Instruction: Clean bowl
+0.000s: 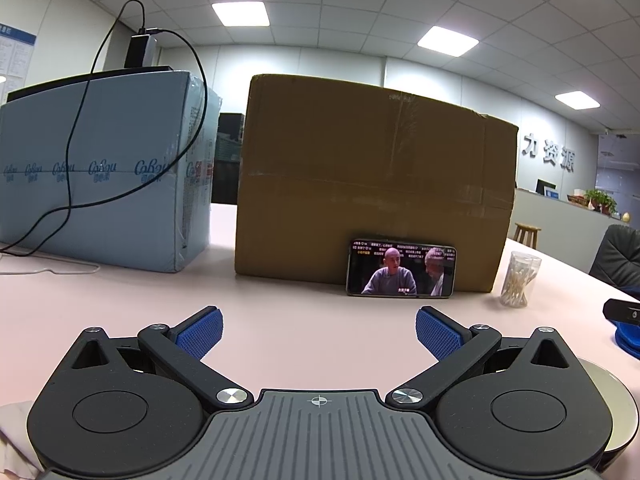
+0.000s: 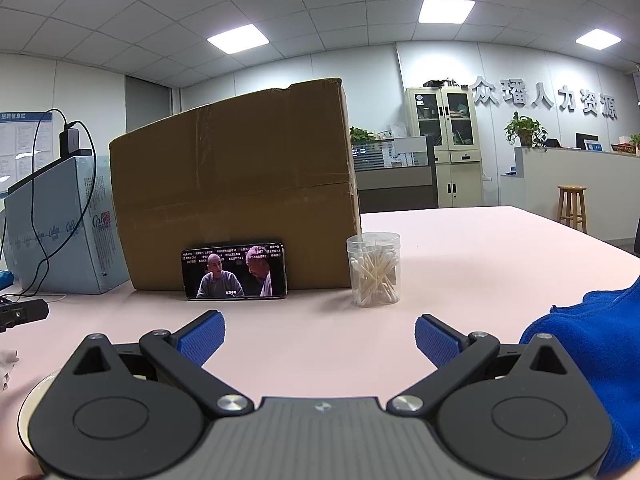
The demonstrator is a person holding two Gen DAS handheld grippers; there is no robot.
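Note:
My left gripper (image 1: 319, 332) is open above the pink table, nothing between its blue pads. Behind its right side shows the pale rim of the bowl (image 1: 618, 404), mostly hidden by the gripper body. My right gripper (image 2: 319, 338) is also open and holds nothing. The bowl's rim (image 2: 30, 404) peeks out at its lower left. A blue cloth (image 2: 600, 344) lies bunched on the table at its right; the left wrist view catches an edge of the cloth (image 1: 626, 340) at far right.
A brown cardboard box (image 1: 372, 184) stands ahead with a phone (image 1: 401, 272) leaning on it, playing video. A clear jar of cotton swabs (image 2: 374, 270) sits beside the box. A light-blue carton (image 1: 96, 176) with a black cable stands left. White tissue (image 1: 10, 440) lies lower left.

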